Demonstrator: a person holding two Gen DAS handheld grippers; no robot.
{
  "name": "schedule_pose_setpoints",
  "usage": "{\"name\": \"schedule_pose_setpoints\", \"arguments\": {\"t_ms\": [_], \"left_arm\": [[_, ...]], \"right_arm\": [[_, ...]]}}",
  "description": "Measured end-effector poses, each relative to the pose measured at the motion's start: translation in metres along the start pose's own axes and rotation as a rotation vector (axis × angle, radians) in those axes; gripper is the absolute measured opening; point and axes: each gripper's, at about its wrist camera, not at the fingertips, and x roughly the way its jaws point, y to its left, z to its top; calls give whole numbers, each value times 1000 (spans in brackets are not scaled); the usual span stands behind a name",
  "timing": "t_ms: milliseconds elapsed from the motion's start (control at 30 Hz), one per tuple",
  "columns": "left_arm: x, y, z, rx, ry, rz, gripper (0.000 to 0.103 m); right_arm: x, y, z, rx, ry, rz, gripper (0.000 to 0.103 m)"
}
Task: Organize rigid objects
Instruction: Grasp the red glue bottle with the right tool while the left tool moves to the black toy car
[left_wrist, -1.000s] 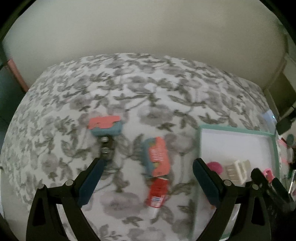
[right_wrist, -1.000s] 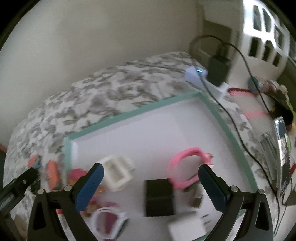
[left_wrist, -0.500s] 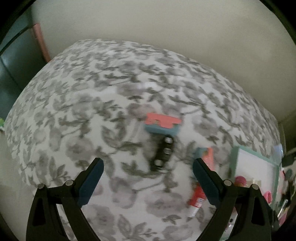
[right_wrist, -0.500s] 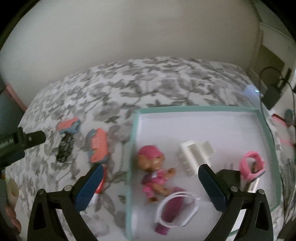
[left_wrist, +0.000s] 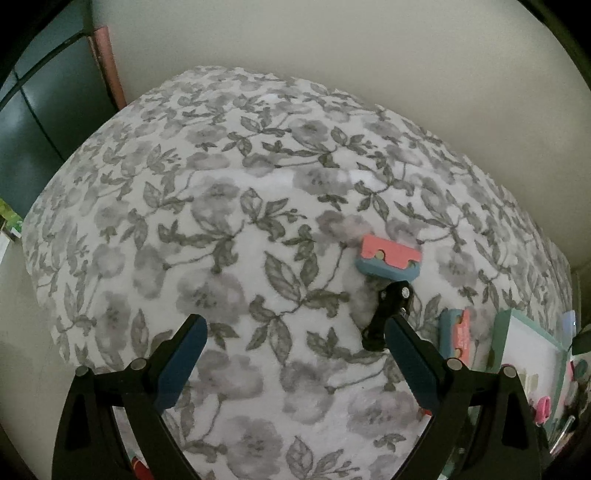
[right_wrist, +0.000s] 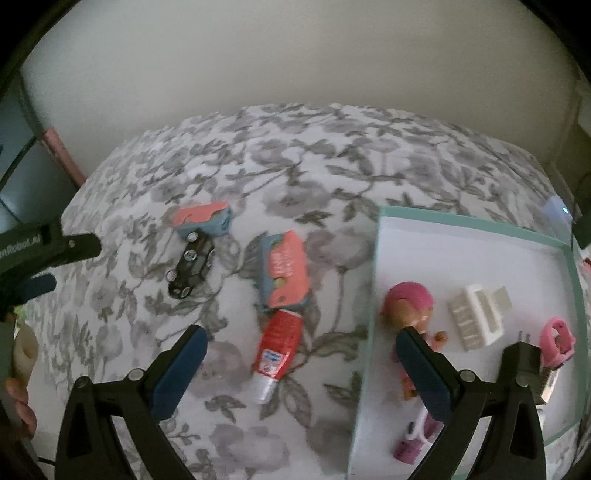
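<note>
On the floral bedspread lie a black toy car (right_wrist: 192, 264), a small pink-and-blue box (right_wrist: 203, 219), a larger pink-and-blue box (right_wrist: 284, 271) and a red-and-white tube (right_wrist: 275, 350). My right gripper (right_wrist: 299, 365) is open and empty, hovering above the tube. My left gripper (left_wrist: 295, 354) is open and empty over bare bedspread, with the car (left_wrist: 388, 314) by its right finger and the small box (left_wrist: 388, 258) beyond. The white tray with a teal rim (right_wrist: 376, 295) holds a pink-haired doll (right_wrist: 410, 306), a white plastic piece (right_wrist: 476, 317) and other items.
The left gripper's arm (right_wrist: 44, 247) reaches in at the left of the right wrist view. A black block (right_wrist: 524, 365), a pink ring (right_wrist: 557, 339) and a pink-and-white band (right_wrist: 413, 443) lie in the tray. A pale wall stands behind the bed; a charger (right_wrist: 583, 229) sits far right.
Both grippers have swung left. The right view moved off the tray onto the bedspread objects. The left view moved away from the boxes and car onto bare bedspread. Both stay open.
</note>
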Motion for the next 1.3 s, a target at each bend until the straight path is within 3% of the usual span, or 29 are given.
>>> {"name": "schedule_pose_setpoints", "arguments": {"t_ms": [233,400,533,633,933,1300], "left_arm": [[19,-14,1,53,57,-22,97],[30,-21,5,50,72,-68,97],[39,-27,5,49,92,-100,97],[45,-30,5,49,118,-119,97],[55,-40,5,56,142,-159,97],[73,-54,10,102,134,-144,97]], "right_arm": [[21,7,-4,-33,62,-3,103],[27,12,-3,-58,57,-32,102],[29,21,-2,-96,63,-7,95],[34,28,-3,-123,73,-14,95],[48,20,-5,-96,121,-4,95],[55,10,-1,-43,139,-14,76]]}}
